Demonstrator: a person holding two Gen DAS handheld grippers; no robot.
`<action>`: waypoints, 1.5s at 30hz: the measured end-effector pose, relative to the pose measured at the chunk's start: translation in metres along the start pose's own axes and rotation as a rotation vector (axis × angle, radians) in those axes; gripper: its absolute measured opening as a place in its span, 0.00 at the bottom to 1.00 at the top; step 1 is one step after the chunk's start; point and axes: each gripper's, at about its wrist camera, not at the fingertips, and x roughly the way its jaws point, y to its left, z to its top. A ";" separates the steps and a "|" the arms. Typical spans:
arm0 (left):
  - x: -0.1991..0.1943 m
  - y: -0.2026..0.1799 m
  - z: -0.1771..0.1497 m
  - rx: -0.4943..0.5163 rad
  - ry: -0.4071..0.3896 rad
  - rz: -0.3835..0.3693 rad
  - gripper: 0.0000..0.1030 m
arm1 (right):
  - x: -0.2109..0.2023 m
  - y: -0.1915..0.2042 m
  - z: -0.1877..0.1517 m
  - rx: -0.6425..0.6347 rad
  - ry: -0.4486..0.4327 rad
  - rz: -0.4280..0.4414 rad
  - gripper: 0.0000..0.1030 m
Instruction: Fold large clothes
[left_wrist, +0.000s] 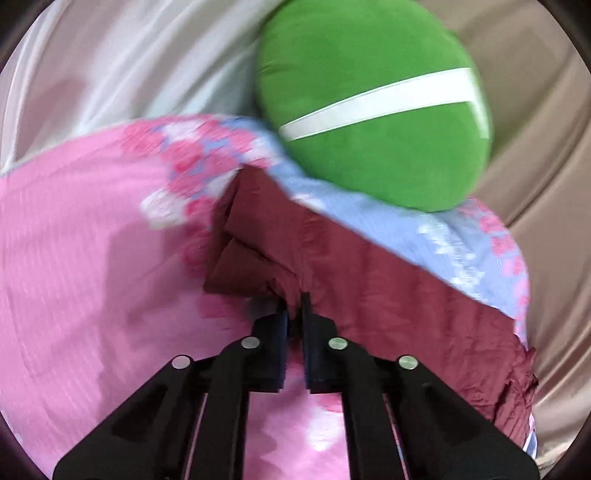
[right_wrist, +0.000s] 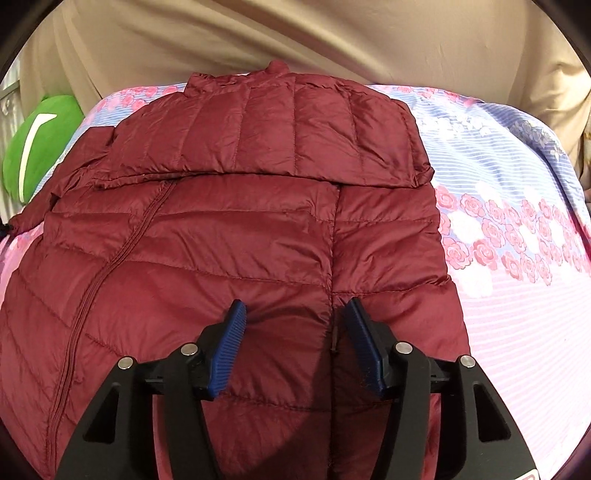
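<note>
A dark red quilted puffer jacket (right_wrist: 236, 229) lies spread on a pink and blue floral bedspread (right_wrist: 517, 229), with one part folded across its top near the collar. My right gripper (right_wrist: 293, 306) is open and hovers just over the jacket's lower middle, touching nothing. In the left wrist view my left gripper (left_wrist: 294, 302) is shut on an edge of the jacket (left_wrist: 332, 266), holding the bunched fabric above the bedspread (left_wrist: 74, 240). The left view is motion-blurred.
A round green cushion with a white stripe (left_wrist: 373, 122) lies by the bed's edge, also seen in the right wrist view (right_wrist: 40, 144). Beige curtain fabric (right_wrist: 295, 33) hangs behind the bed. White sheet or curtain (left_wrist: 110, 66) lies beyond the bedspread.
</note>
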 end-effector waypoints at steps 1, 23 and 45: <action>-0.005 -0.009 0.001 0.024 -0.016 -0.006 0.02 | 0.000 0.000 0.000 -0.001 0.000 -0.002 0.54; -0.060 -0.493 -0.369 1.003 0.183 -0.541 0.02 | -0.005 -0.005 0.000 0.060 -0.016 0.062 0.59; -0.014 -0.258 -0.224 0.455 0.320 -0.335 0.89 | -0.011 -0.073 0.085 0.266 -0.018 0.202 0.74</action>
